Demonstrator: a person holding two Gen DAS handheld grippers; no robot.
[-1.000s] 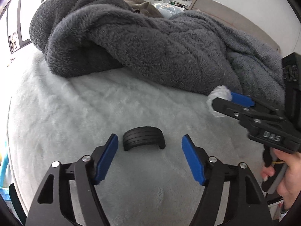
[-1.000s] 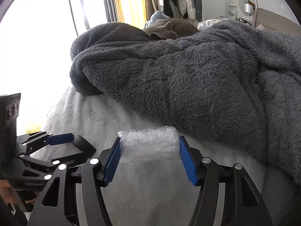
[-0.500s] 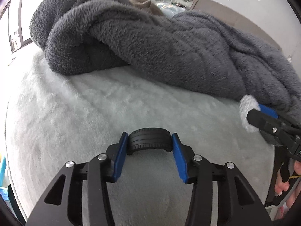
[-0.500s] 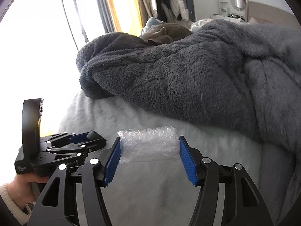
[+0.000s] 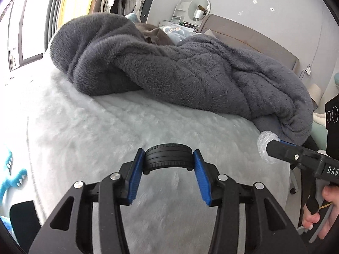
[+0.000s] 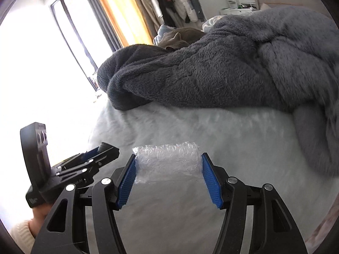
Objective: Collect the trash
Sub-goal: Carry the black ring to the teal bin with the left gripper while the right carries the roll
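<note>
My left gripper (image 5: 168, 159) is shut on a curved black rubber tyre piece (image 5: 168, 156), held a little above the pale fluffy bed cover (image 5: 106, 127). My right gripper (image 6: 168, 165) is shut on a roll of clear bubble wrap (image 6: 167, 160), also above the bed cover (image 6: 233, 135). In the left wrist view the right gripper (image 5: 273, 148) shows at the right edge with the bubble wrap (image 5: 263, 142) at its tip. In the right wrist view the left gripper (image 6: 101, 150) shows at the lower left.
A heaped dark grey fleece blanket (image 5: 180, 69) lies across the far part of the bed, with a grey cat (image 5: 152, 35) behind it. A bright window (image 6: 53, 63) is on the left. A headboard (image 5: 254, 40) stands at the back.
My left gripper closed on the tyre piece and lifted it off the bed cover. Both grippers have pulled back and up; the right still holds the bubble wrap.
</note>
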